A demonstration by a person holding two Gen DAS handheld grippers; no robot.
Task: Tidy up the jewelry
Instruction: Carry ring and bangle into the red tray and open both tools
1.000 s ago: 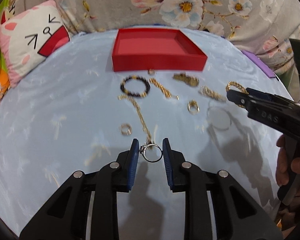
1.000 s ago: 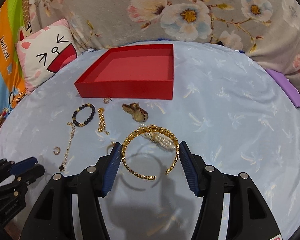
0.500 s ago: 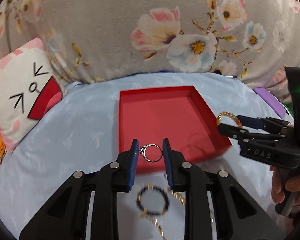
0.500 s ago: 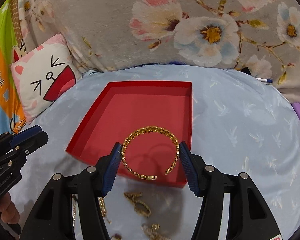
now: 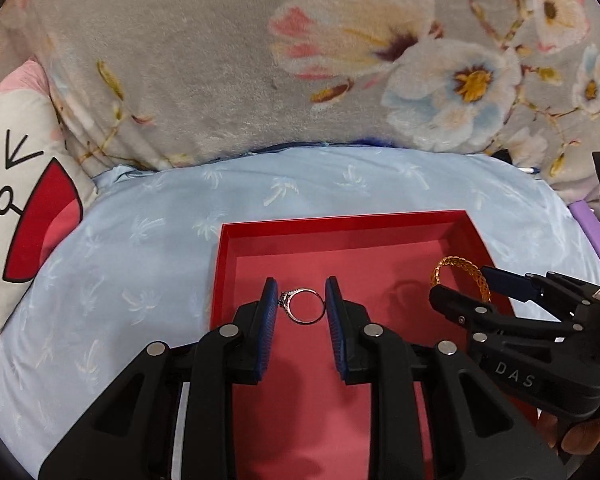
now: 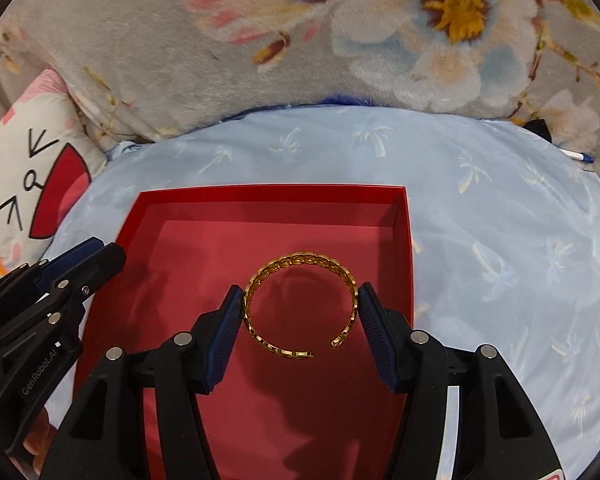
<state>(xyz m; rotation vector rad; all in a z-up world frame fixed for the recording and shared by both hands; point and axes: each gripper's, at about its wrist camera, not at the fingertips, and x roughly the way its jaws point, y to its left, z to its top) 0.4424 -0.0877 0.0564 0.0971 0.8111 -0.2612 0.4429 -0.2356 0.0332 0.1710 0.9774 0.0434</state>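
My left gripper (image 5: 302,306) is shut on a small silver ring (image 5: 302,305) with a stone on its left side, held above the floor of the red tray (image 5: 342,223). My right gripper (image 6: 301,312) is shut on a gold open cuff bracelet (image 6: 300,259), held over the right half of the same red tray (image 6: 268,193). The right gripper also shows in the left wrist view (image 5: 466,286) with the bracelet (image 5: 458,265) near the tray's right wall. The left gripper shows at the left edge of the right wrist view (image 6: 96,252). The tray floor shows only shadows.
The tray sits on a light blue patterned cloth (image 5: 148,240). A cat-face cushion (image 5: 16,184) lies at the left. A grey floral blanket (image 5: 300,60) rises behind. A purple object (image 5: 588,224) is at the right edge.
Both grippers have moved forward from the loose jewelry on the cloth to over the red tray, each carrying its piece. The tray now fills the lower view.
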